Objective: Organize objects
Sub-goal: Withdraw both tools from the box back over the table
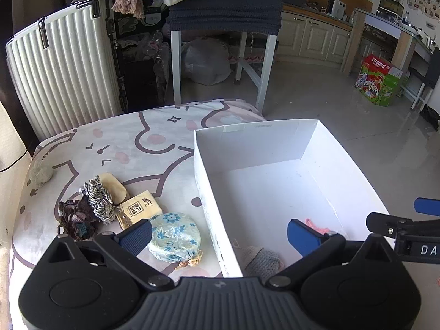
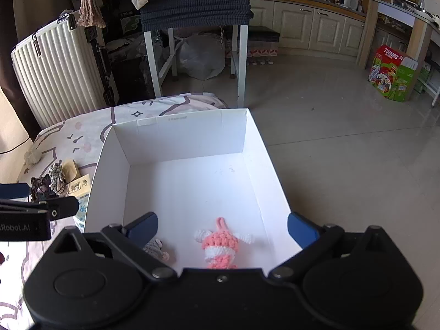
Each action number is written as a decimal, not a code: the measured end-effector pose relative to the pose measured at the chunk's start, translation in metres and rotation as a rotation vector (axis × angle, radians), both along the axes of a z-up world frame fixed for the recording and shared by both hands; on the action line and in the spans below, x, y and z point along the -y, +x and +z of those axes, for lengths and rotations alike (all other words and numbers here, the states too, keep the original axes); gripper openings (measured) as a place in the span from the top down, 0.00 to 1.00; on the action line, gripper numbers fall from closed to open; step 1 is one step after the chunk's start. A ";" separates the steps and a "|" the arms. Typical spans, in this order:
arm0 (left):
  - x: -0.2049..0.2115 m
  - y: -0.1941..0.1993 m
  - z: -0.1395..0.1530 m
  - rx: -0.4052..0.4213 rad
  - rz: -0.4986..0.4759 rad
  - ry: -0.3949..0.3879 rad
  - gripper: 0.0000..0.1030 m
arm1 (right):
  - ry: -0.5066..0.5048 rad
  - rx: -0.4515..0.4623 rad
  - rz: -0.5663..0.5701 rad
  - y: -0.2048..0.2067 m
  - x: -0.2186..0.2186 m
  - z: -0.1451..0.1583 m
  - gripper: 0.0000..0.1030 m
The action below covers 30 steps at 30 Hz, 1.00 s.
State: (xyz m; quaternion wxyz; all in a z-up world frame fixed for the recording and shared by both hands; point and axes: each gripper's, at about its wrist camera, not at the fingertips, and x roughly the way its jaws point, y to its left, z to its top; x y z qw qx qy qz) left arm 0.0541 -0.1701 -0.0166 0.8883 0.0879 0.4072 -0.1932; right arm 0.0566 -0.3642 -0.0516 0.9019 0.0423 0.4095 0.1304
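My left gripper (image 1: 220,236) hangs with its jaws spread wide and nothing between them, one blue pad (image 1: 136,236) over the bedsheet and the other over the near corner of the white box (image 1: 209,192). My right gripper (image 2: 222,229) is likewise fully spread and empty, both pads poised above the near end of the box interior.

Nearest, on the box floor: a pink-and-white crocheted toy (image 2: 220,247) lying flat with its loop pointing away from me, and just to its left a grey crocheted piece (image 2: 156,249), partly hidden behind my right gripper's left finger. The two are near one another but apart.

Left of the box, on the cartoon-print sheet (image 1: 123,143): a blue floral drawstring pouch (image 1: 176,236) just beside the box wall; past it a tissue pack (image 1: 140,209); then a coiled grey-and-white cord (image 1: 100,199) lying over a tan paper item (image 1: 114,185), with a dark crocheted piece (image 1: 77,217) touching the cord's left side. Farther left, well apart, a small pale knitted ball (image 1: 41,172).

Beyond the bed: a ribbed white suitcase (image 1: 63,77), a white-legged table (image 1: 176,63) draped in dark knit fabric, a grey plastic bag (image 1: 206,60) beneath it, and a red-and-green carton (image 1: 379,79) on the tiled floor.
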 end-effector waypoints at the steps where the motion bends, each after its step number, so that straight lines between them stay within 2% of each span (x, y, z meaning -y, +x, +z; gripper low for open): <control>1: -0.002 0.000 0.000 0.000 0.006 0.000 0.00 | -0.001 0.000 -0.003 0.000 -0.001 0.001 0.01; 12: -0.043 0.006 0.005 0.004 0.092 0.003 0.00 | 0.039 0.005 0.016 0.003 -0.032 0.008 0.01; 30: -0.123 0.011 0.018 0.031 0.220 0.003 0.00 | 0.074 0.041 0.167 -0.007 -0.109 0.028 0.01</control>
